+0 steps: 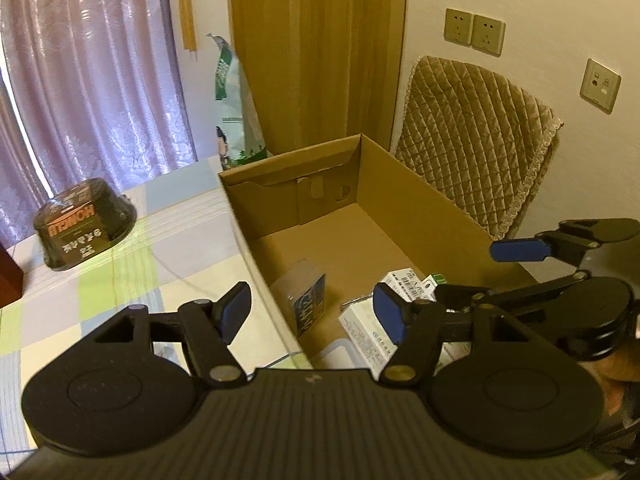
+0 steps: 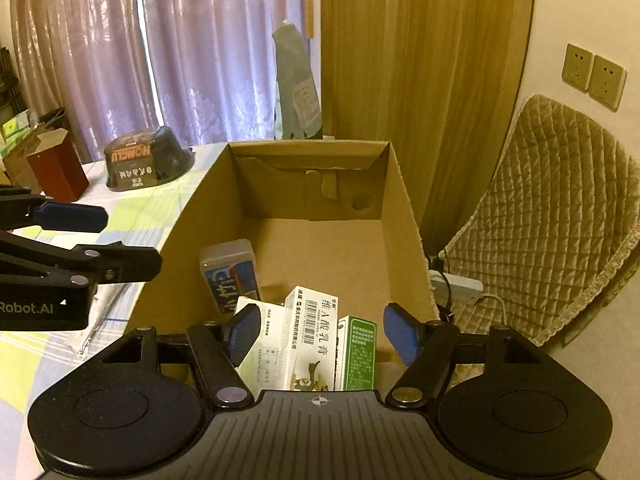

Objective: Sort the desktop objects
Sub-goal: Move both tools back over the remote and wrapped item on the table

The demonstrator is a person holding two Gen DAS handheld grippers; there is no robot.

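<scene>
Standing on the table [image 1: 132,280] against its right edge, the cardboard box [image 2: 404,216] is open at the top and serves as the collecting container. Its contents lie in the near half of its floor; the far half is bare cardboard.

Contents of the box:
- A clear plastic case [image 2: 229,274] with a blue printed insert stands tilted against the left wall.
- A white carton with a barcode [image 2: 314,332] stands roughly upright near the near wall.
- A green-and-white carton [image 2: 358,354] stands just beside it on the right, touching it.
- A second white carton [image 2: 262,344] lies behind the left fingertip, partly hidden; its full outline cannot be told.

The right gripper [image 2: 322,336] hangs over the near end of the box, fingers wide apart and gripping nothing; the cartons show in the gap between them. The left gripper [image 1: 310,312] sits over the box's left wall, straddling it, one finger above the table and one above the box interior. Its fingers are likewise spread apart and empty.

Outside the box, on the table:
- A dark bowl-shaped food container [image 1: 86,228], inverted and sealed in film, rests near the far left corner.
- A red carton [image 2: 58,166] with open flaps stands beyond it at the left edge.
- A tall printed bag [image 1: 234,108] stands upright at the far edge, just behind the box's far left corner.

A quilted chair [image 2: 548,216] stands beside the box on the right.
</scene>
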